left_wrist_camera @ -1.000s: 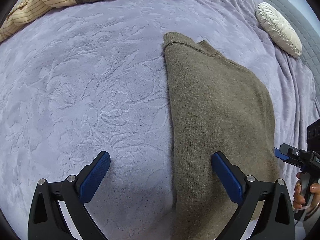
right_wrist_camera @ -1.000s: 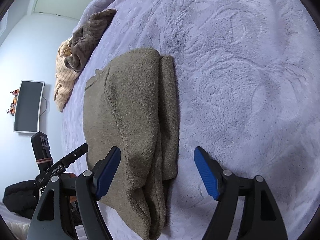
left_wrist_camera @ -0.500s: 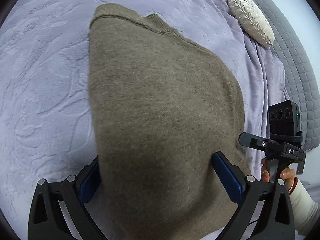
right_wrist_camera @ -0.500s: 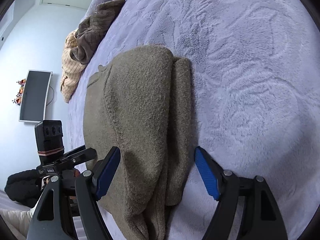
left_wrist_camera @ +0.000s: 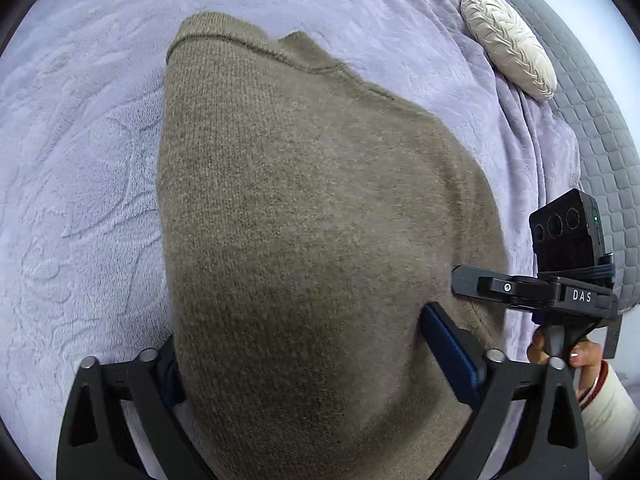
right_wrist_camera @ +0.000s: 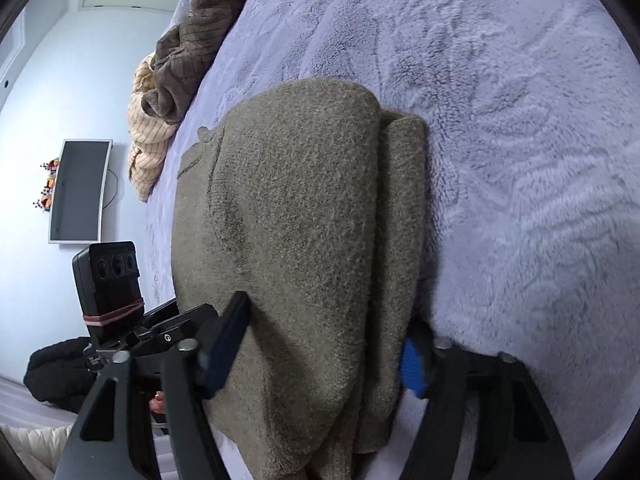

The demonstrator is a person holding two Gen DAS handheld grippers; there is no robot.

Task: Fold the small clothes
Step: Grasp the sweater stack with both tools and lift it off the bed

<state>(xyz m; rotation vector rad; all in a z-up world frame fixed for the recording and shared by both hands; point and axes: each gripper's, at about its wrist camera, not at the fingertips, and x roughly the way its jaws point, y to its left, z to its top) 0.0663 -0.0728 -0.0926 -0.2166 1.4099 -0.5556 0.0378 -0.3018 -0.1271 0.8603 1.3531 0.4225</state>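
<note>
Folded sweater (left_wrist_camera: 320,220) on blanket (left_wrist_camera: 80,200), pillow (left_wrist_camera: 508,40) behind right, clothes pile (right_wrist_camera: 176,80) behind left

Sweater (left_wrist_camera: 320,240) hides left gripper's (left_wrist_camera: 304,364) near-side fingers (bottom cropped).

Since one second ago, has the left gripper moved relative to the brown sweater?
Yes. The left gripper has come forward over the brown sweater, now between its closing fingers, while the white cushion sits nearer.

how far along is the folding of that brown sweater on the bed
Done: the brown sweater lies narrowed lengthwise on the purple blanket, its side folded in. In hand: both hand-held grippers, left and right, are closing on its near end. Left: the crosswise fold, plus the crumpled clothes pile.
</note>
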